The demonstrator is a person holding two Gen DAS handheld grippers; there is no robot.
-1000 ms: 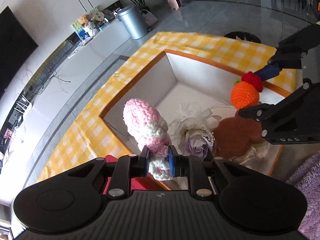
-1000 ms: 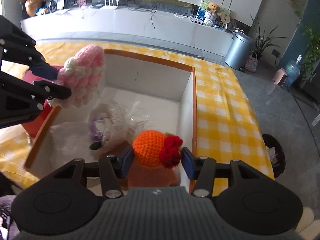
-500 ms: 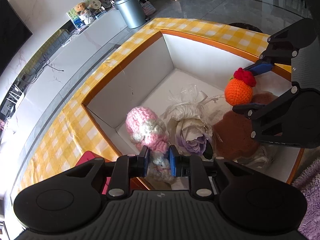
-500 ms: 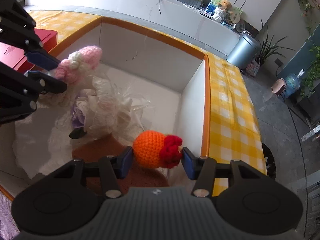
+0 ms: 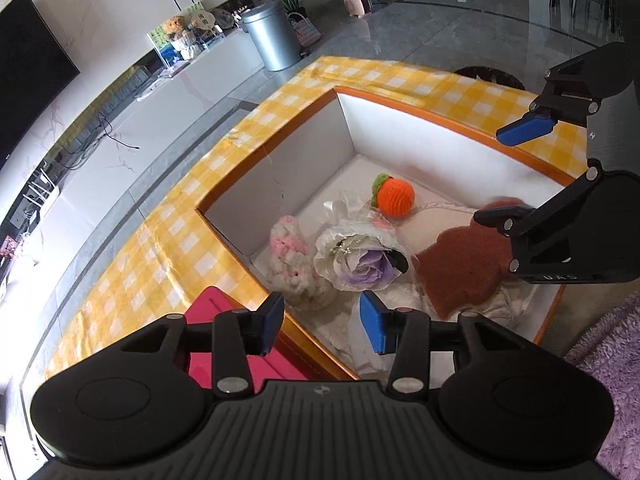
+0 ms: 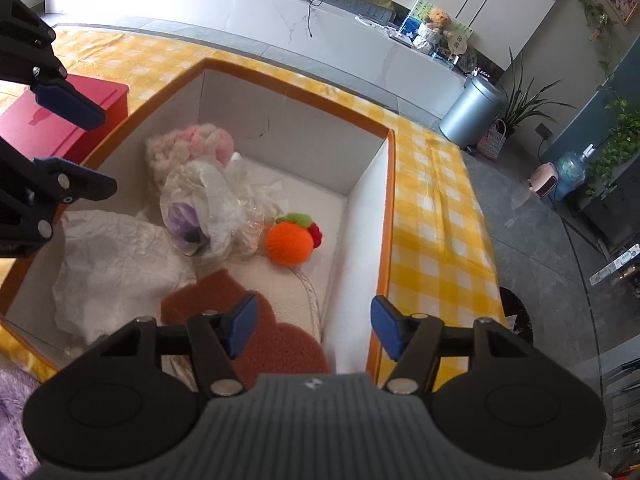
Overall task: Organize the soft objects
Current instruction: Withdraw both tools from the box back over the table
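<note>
An orange-rimmed white box (image 5: 280,184) (image 6: 360,208) holds the soft things. A pink and white crochet toy (image 5: 290,256) (image 6: 196,146) lies at one inner wall. An orange crochet ball with a red and green top (image 5: 396,198) (image 6: 290,242) lies on the box floor. A wrapped purple fabric rose (image 5: 366,266) (image 6: 188,216) lies between them, beside a brown felt piece (image 5: 460,272) (image 6: 260,332). My left gripper (image 5: 322,322) is open and empty above the box's near edge. My right gripper (image 6: 312,330) is open and empty above the opposite side.
White crumpled paper (image 6: 112,256) lies in the box. A red box (image 5: 212,320) (image 6: 60,120) stands outside on the yellow checked tablecloth (image 5: 160,248) (image 6: 436,216). A purple fluffy cloth (image 5: 608,360) lies by the box. A grey bin (image 5: 272,36) stands on the floor beyond.
Both grippers have opened and lifted back. The pink toy dropped from the left gripper and the orange ball from the right; both now lie in the box.
</note>
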